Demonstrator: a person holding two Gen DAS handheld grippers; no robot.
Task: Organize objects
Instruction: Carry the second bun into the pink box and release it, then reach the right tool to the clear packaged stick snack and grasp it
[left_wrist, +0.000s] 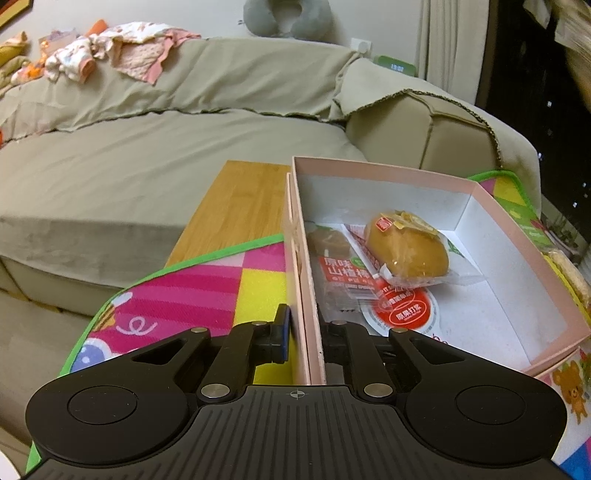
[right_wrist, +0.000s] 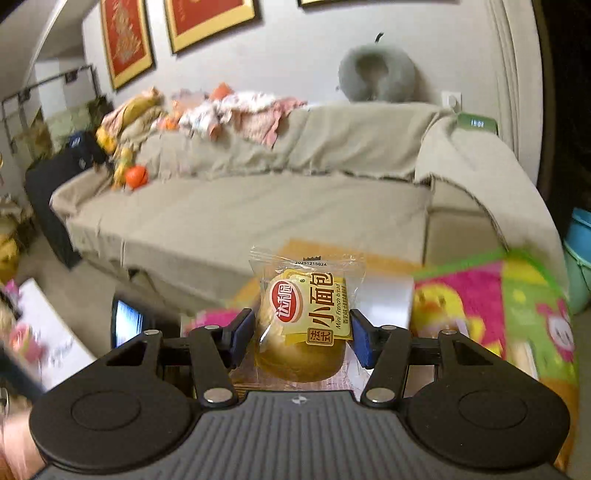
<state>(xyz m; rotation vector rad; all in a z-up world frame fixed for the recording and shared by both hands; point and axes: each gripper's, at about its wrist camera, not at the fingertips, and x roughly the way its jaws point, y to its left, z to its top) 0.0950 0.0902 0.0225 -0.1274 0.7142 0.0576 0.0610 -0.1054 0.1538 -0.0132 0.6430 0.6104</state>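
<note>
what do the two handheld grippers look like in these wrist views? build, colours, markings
Both look the same. The left gripper and right gripper each have a black ribbed body with a small crosshair mark at its front edge, two round black discs at the sides, and black linkage arms joined by silver pins. The fingers carry blue pads. No cables or sleeves show in either view.

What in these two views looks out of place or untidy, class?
A heap of pink and white clothes lies crumpled along the back of the beige covered sofa, not folded. The snack packets in the pink cardboard box lie overlapping, which suits a half-done sort.
</note>
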